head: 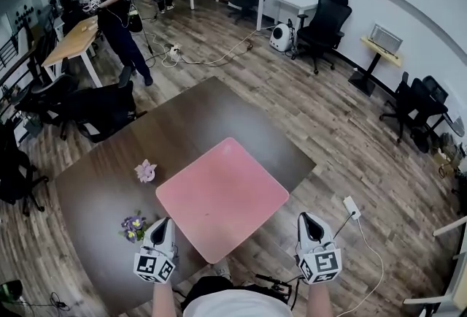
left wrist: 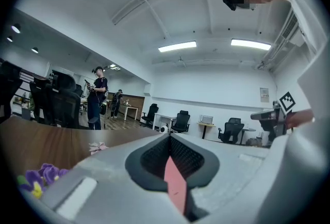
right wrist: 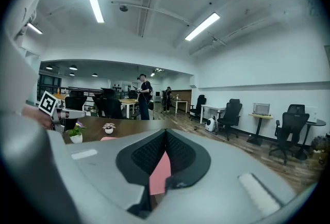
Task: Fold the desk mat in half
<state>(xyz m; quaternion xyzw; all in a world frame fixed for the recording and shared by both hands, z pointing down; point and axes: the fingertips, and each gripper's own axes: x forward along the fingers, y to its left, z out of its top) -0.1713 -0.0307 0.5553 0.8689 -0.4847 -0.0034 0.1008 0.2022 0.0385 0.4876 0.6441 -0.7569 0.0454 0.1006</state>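
The pink desk mat [head: 222,195] lies flat on the dark wooden table [head: 219,107], its near corner hanging over the front edge. My left gripper [head: 163,220] hovers over the table just left of that corner, shut. My right gripper [head: 306,216] is held over the floor, right of the mat, also shut. Neither touches the mat in the head view. In the left gripper view [left wrist: 169,135] and the right gripper view [right wrist: 165,131] the jaws point up and level across the room. A thin pink strip shows between the closed pads; I cannot tell what it is. A sliver of mat [right wrist: 107,139] shows low in the right gripper view.
Left of the mat stand a small pink flower pot [head: 146,171] and a purple flower pot [head: 133,226]. A white power strip [head: 352,207] with a cable lies on the floor at right. A person [head: 117,16] stands at the far left among desks and office chairs.
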